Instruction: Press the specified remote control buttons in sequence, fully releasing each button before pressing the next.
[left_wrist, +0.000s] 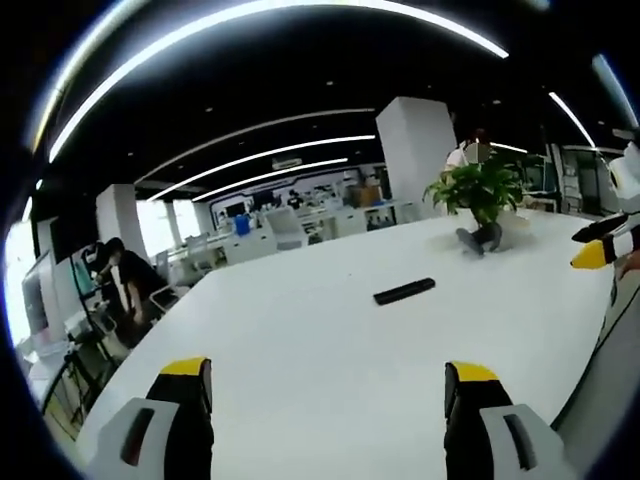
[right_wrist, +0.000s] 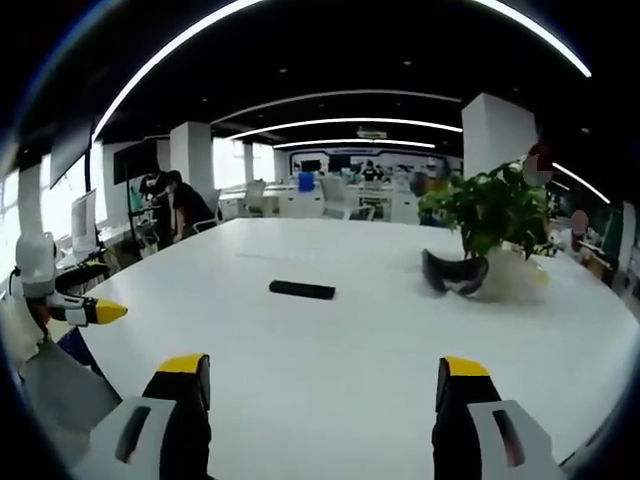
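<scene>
wide white bench (right_wrist: 330, 350) lies bare around the black remote (right_wrist: 301, 290); potted plant (right_wrist: 490, 215) far right; both claws, left claw (left_wrist: 328, 392) and right claw (right_wrist: 325, 390), gape apart, holding nothing.

Black remote control (right_wrist: 301, 290); white table (right_wrist: 340, 350); green plant (right_wrist: 490, 210).

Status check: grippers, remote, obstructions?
Left gripper and right gripper open, empty. Slim black remote control flat on white table, untouched. Potted green plant behind it; path clear.

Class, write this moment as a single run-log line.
remote control: lying flat on white table, untouched | left gripper: open, apart from remote | right gripper: open, apart from remote | potted plant: behind remote
</scene>
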